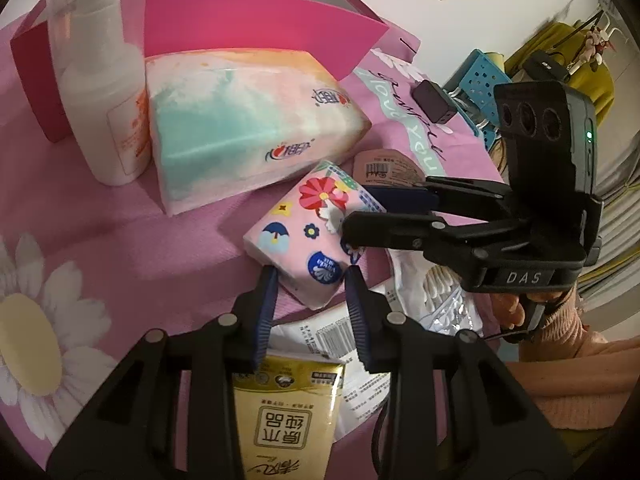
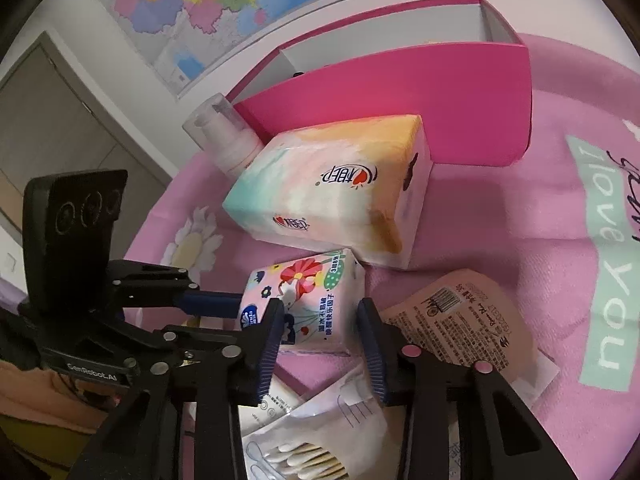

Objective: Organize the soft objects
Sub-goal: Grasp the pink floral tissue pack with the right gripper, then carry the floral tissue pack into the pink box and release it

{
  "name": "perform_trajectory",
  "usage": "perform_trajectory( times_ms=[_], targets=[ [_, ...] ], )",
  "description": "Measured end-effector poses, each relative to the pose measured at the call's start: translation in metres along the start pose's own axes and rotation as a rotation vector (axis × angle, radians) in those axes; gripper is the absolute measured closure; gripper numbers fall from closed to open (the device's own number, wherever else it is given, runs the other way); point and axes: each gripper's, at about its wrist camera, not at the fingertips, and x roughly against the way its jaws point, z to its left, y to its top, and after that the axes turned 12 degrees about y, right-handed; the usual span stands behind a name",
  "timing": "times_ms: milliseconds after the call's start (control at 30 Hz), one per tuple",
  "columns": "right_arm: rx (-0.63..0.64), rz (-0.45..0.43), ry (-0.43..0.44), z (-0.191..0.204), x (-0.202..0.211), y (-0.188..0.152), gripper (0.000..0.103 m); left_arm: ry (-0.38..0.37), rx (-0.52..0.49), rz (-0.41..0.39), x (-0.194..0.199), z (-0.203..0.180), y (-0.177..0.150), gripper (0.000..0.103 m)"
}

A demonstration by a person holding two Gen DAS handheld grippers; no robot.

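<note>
A small pink floral tissue pack (image 1: 296, 224) (image 2: 316, 284) lies on the pink daisy cloth, in front of a large pastel tissue pack (image 1: 248, 120) (image 2: 332, 192). My left gripper (image 1: 312, 280) has its blue pads against both sides of the small pack's near corner. My right gripper (image 2: 320, 316) straddles the same pack from the other side, and its pads touch the pack's two edges. In the left wrist view the right gripper (image 1: 360, 212) comes in from the right onto the pack's far corner. A yellow tissue pack (image 1: 288, 408) lies under my left fingers.
An open pink box (image 1: 248, 28) (image 2: 400, 92) stands behind the large pack, with a white pump bottle (image 1: 100, 92) (image 2: 224, 140) beside it. A cotton-swab bag (image 1: 436, 292) (image 2: 304, 460) and a beige pouch (image 1: 384, 168) (image 2: 464, 316) lie close by. A blue basket (image 1: 480, 76) sits at the table's far edge.
</note>
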Motion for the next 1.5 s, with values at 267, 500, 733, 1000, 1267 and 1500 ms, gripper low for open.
perform_trajectory(
  times_ms=[267, 500, 733, 1000, 1267, 1500],
  targets=[
    [0.026, -0.028, -0.006, 0.013, 0.009, -0.004, 0.071, 0.013, -0.021, -0.046, 0.010, -0.004, 0.002, 0.066],
    [0.050, -0.072, -0.015, 0.025, 0.023, -0.001, 0.071, 0.027, -0.044, -0.098, 0.025, -0.009, 0.007, 0.066],
    [0.082, -0.110, -0.045, 0.034, 0.037, 0.006, 0.071, 0.032, -0.060, -0.138, 0.036, -0.012, 0.012, 0.066],
    [0.121, -0.145, -0.072, 0.047, 0.045, 0.018, 0.071, 0.038, -0.063, -0.172, 0.044, -0.014, 0.020, 0.066],
    [0.156, -0.160, -0.092, 0.052, 0.051, 0.027, 0.071, 0.043, -0.070, -0.197, 0.051, -0.015, 0.029, 0.066],
    [0.180, -0.180, -0.106, 0.059, 0.054, 0.036, 0.071, 0.066, -0.078, -0.229, 0.059, -0.013, 0.041, 0.066]
  ],
)
